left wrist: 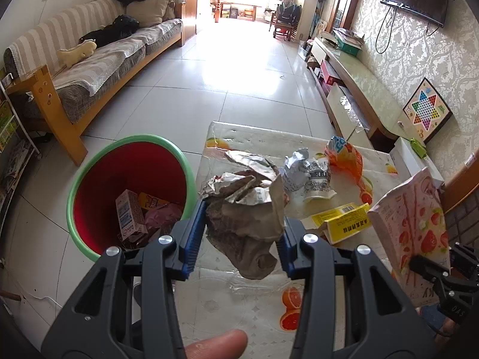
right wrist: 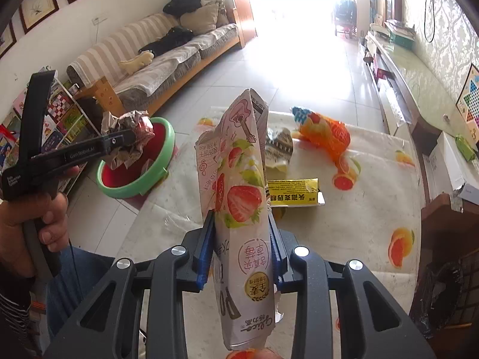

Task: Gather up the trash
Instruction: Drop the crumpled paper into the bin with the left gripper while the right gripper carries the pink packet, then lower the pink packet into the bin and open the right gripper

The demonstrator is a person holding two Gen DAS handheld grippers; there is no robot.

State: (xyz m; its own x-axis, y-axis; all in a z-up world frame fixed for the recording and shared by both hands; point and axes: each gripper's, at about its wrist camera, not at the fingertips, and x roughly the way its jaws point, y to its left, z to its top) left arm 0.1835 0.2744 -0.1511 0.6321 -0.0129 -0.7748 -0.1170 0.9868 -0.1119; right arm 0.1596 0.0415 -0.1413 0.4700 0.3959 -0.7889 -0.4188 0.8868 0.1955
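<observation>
Partway, we judge: bin (left wrist: 89, 161) holds some cartons, left gripper (left wrist: 239, 239) fingers clamped on crumpled paper (left wrist: 248, 218), right gripper (right wrist: 242, 254) fingers clamped on strawberry box (right wrist: 239, 197), three wrappers and a yellow box (left wrist: 344, 221) left on worktop (left wrist: 227, 296).

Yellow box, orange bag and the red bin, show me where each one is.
yellow box (right wrist: 292, 192), right wrist view, on its printed top face.
orange bag (right wrist: 329, 136), right wrist view, on its bulging middle.
red bin (left wrist: 125, 167), left wrist view, on its bare inner wall.

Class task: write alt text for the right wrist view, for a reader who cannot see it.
The right gripper clamps an upright pink strawberry snack box above a fruit-print table. At left, the left gripper holds crumpled paper over a red bin.
</observation>
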